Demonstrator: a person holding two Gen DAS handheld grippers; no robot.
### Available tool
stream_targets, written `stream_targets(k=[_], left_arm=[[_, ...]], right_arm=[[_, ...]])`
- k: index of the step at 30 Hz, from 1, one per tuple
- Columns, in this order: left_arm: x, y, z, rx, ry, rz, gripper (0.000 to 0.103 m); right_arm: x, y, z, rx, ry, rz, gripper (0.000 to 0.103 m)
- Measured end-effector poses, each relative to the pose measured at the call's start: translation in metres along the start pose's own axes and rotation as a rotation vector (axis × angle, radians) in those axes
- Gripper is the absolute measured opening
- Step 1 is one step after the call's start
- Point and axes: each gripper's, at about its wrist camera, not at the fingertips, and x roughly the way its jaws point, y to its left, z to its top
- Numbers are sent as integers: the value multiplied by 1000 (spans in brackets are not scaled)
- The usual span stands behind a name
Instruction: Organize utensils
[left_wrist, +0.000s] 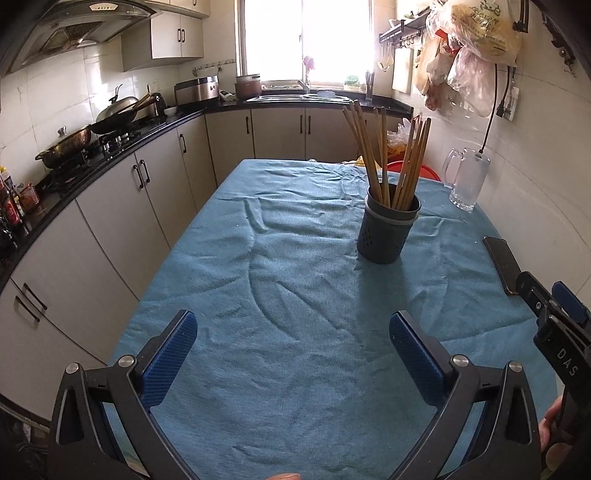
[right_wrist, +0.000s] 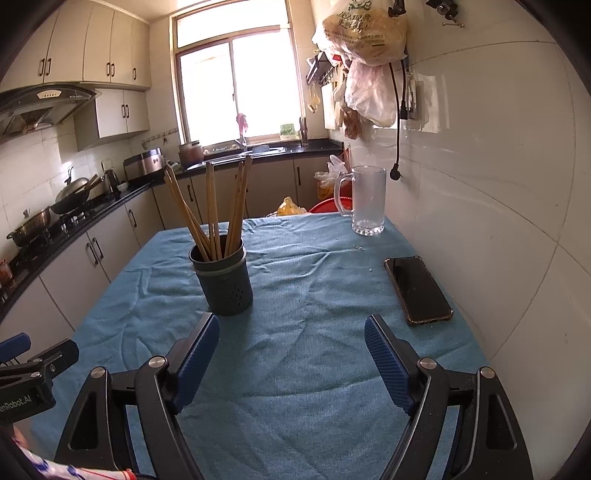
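A dark grey utensil holder stands upright on the blue tablecloth. Several wooden chopsticks stand in it, fanned out. My left gripper is open and empty, low over the cloth, well short of the holder and to its left. My right gripper is open and empty, with its left finger just in front of the holder. The right gripper also shows at the right edge of the left wrist view.
A black phone lies on the cloth at the right. A glass mug stands at the far right corner by the tiled wall. Kitchen counter and cabinets run along the left.
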Motion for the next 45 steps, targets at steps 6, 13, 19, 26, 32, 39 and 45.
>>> stream_targets(k=[6,13,19,26,32,39,45], left_arm=[[5,-1,-2,2,14,-11,103],[9,2,-2,-14,25,-24,103],[14,1,-4,-15,40,-44,103],[13,4,-5,-21,40,-51,103],[13,4,-5,-20,36,-54,103],[8,3,-5,-11,8,-50,103],[-4,-2,-4,2,-43,-53,103]], right_arm=[[3,3,0,-9,10,-1,85],[6,7,1,-22,20,4,85],[6,11,2,-32,17,6,85],[7,15,1,-40,20,7,85],[6,17,3,-46,12,8,85],[-4,14,4,-31,-33,7,85],[-9,10,6,-22,-56,-4,85]])
